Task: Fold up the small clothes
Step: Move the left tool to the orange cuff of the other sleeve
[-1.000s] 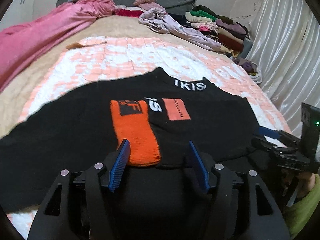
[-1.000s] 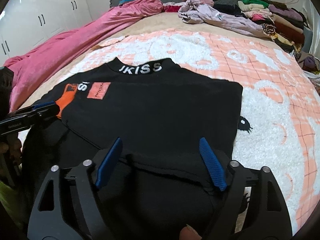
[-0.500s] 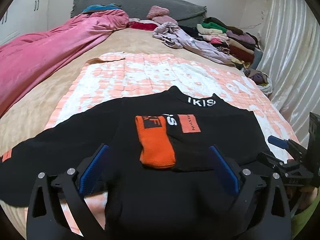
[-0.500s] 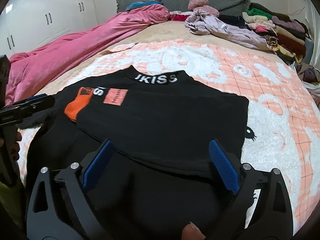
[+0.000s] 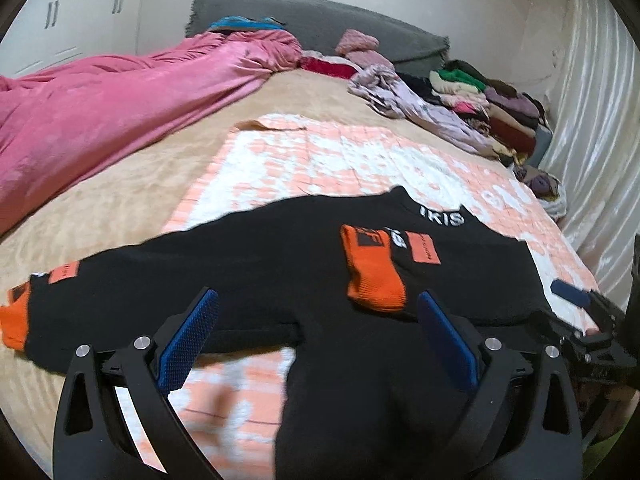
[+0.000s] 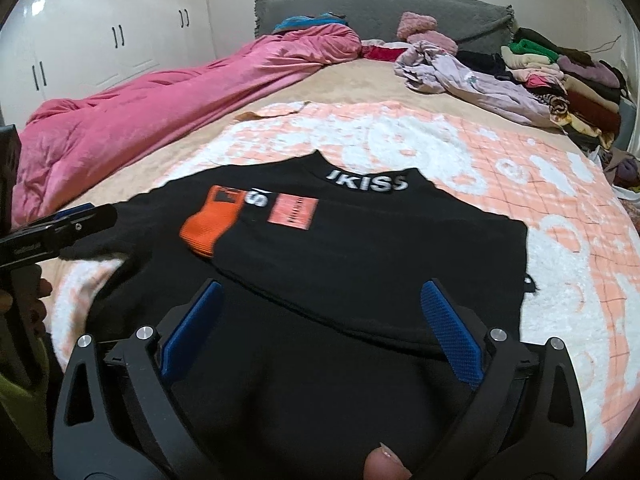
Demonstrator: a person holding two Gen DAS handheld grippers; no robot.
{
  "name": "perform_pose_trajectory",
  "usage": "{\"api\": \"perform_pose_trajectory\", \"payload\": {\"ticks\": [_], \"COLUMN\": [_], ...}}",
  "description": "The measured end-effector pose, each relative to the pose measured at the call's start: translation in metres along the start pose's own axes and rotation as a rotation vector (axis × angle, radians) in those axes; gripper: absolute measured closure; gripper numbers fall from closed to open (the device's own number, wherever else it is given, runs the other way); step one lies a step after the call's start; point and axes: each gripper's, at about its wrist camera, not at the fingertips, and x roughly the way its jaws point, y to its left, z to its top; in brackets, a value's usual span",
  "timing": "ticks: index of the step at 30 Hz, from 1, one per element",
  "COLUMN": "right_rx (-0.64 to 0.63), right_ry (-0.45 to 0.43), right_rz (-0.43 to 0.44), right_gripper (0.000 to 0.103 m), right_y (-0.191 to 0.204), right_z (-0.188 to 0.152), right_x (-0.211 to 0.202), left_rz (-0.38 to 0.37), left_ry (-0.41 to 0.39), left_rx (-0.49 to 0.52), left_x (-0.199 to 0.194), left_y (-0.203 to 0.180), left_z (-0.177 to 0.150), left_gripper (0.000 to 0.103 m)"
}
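A black sweater [image 5: 280,272] with a white-lettered collar [image 5: 442,218] and orange cuffs lies flat on the orange-and-white blanket [image 5: 320,160]. One sleeve is folded across the chest, its orange cuff [image 5: 372,268] on top. The other sleeve stretches out left, ending in an orange cuff [image 5: 14,320]. My left gripper [image 5: 316,340] is open and empty, above the sweater's left underarm. My right gripper [image 6: 320,332] is open and empty over the sweater's lower body [image 6: 360,264]. Each gripper shows at the edge of the other's view.
A pink duvet [image 6: 160,108] lies along the bed's left side. A lilac garment [image 6: 460,76] and a stack of folded clothes [image 6: 568,80] sit at the far right. A grey headboard [image 6: 380,8] is behind. White curtains [image 5: 600,120] hang to the right.
Both grippers have opened wide and pulled back and up from the sweater. The left view has swung left, so the outstretched sleeve and its cuff now show.
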Motion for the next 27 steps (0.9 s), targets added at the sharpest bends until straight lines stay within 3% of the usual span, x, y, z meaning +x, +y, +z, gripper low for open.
{"api": "perform_pose_trajectory", "payload": {"ticks": [7, 27], "right_rx": [-0.027, -0.132], "right_ry": [0.003, 0.026], "right_rz": [0.028, 0.105], "right_gripper": [0.009, 0.009], "right_y": [0.036, 0.126], "right_z": [0.007, 0.028], "right_x": [0.0, 0.019], "left_rz": [0.011, 0.138], "left_ry": [-0.015, -0.085], "left_rx": [-0.053, -0.199], "left_x": [-0.014, -0.061], "left_y": [0.026, 0.117], "left_z": [-0.003, -0.015], "left_gripper": [0.004, 0.004]}}
